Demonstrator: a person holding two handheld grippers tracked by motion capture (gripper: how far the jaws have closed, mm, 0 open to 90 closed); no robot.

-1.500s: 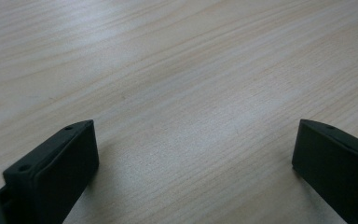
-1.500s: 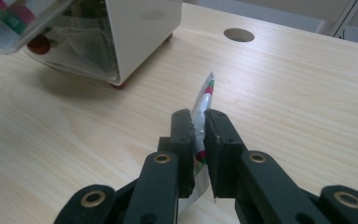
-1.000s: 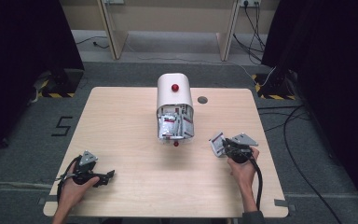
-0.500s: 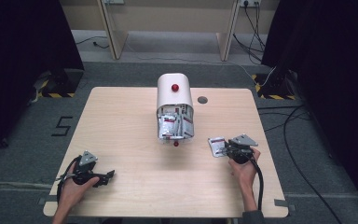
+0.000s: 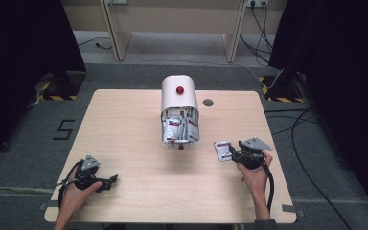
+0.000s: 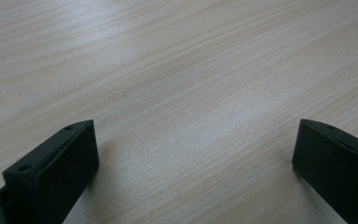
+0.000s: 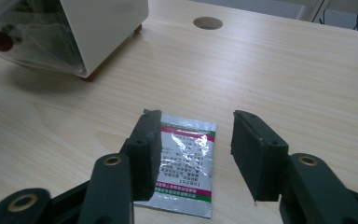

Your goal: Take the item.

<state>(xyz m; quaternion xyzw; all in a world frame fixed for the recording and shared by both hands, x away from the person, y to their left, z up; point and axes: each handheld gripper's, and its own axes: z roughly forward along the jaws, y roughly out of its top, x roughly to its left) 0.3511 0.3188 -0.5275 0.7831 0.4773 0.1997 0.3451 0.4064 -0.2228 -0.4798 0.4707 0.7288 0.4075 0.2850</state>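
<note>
Lying flat near the desk's (image 5: 124, 124) right edge, a glossy foil sachet (image 7: 186, 158) sits between my right gripper's (image 7: 196, 154) parted jaws, one jaw covering its left side. My left gripper (image 6: 193, 154) gapes wide over bare woodgrain.

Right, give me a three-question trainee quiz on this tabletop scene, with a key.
1. True or false: the right gripper is clamped shut on the sachet.
2. Where does the sachet lie? A) flat on the table B) inside the white container C) in the left gripper
3. Fill in: the jaws of the left gripper stand ____ over bare wood.

Key: 1 false, its jaws are apart with the sachet between them; 2 A; 3 open.
</note>
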